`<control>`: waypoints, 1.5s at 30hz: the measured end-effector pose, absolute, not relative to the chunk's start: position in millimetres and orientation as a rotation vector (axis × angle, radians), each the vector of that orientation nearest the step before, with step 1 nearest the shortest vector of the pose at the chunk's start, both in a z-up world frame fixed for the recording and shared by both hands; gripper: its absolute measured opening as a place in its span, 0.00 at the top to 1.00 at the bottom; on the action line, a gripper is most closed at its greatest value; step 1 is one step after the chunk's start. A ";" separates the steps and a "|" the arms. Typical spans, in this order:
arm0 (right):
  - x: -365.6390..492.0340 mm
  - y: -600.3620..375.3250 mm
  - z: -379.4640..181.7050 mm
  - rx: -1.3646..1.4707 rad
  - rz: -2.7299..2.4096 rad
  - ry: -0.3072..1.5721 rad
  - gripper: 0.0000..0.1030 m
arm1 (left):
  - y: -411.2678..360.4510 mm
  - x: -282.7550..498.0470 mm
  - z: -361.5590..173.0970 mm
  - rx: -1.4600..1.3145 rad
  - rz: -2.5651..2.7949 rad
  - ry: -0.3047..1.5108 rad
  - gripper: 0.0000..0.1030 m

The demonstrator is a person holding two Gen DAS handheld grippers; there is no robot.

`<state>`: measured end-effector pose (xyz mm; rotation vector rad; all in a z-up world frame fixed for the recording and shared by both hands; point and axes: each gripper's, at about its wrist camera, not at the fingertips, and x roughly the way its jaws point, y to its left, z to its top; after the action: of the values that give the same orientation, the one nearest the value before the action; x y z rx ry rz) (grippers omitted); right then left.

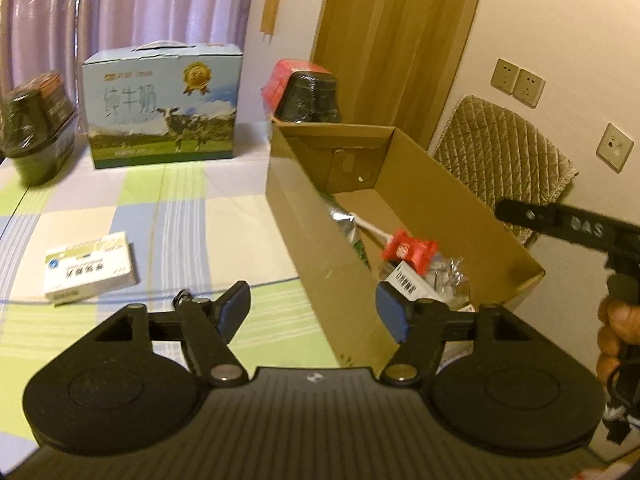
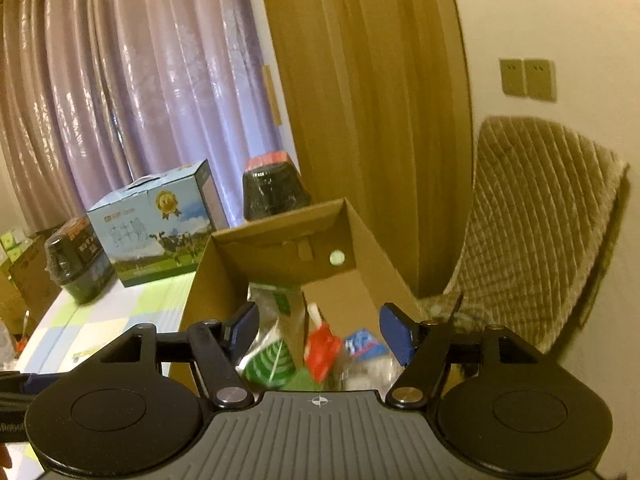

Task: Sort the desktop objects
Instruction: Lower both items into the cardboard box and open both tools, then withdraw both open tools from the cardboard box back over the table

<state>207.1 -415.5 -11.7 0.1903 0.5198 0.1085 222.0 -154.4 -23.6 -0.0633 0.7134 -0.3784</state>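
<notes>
Left wrist view: left gripper jaws released, empty, over cardboard box edge. White medicine box on tabletop, left of it. Right gripper jaws released above box contents.

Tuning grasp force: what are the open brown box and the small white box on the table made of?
Open brown box: looks like corrugated cardboard, matte, with folded flaps and raw edges. Small white box: likely thin printed paperboard, slightly glossy, crisp folded corners; print too blurred to read.
</notes>
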 end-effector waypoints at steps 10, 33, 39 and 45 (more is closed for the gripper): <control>139.4 -394.7 -14.9 0.272 0.127 0.540 0.32 | -124.0 181.6 -19.0 -0.047 -0.339 0.735 0.26; 59.1 -303.7 -8.5 0.213 0.280 0.617 0.02 | -33.0 94.1 -6.3 -0.007 -0.198 0.760 0.01; 55.5 -288.3 -14.4 0.197 0.304 0.645 0.02 | -10.2 87.6 -9.3 -0.010 -0.167 0.768 0.01; 53.9 -273.3 -23.1 0.176 0.335 0.676 0.02 | 5.5 82.4 -13.1 -0.014 -0.151 0.777 0.01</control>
<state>53.9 -273.3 -23.1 0.1759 0.6759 0.3353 82.4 5.5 -13.1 -0.0142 0.7771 -0.1507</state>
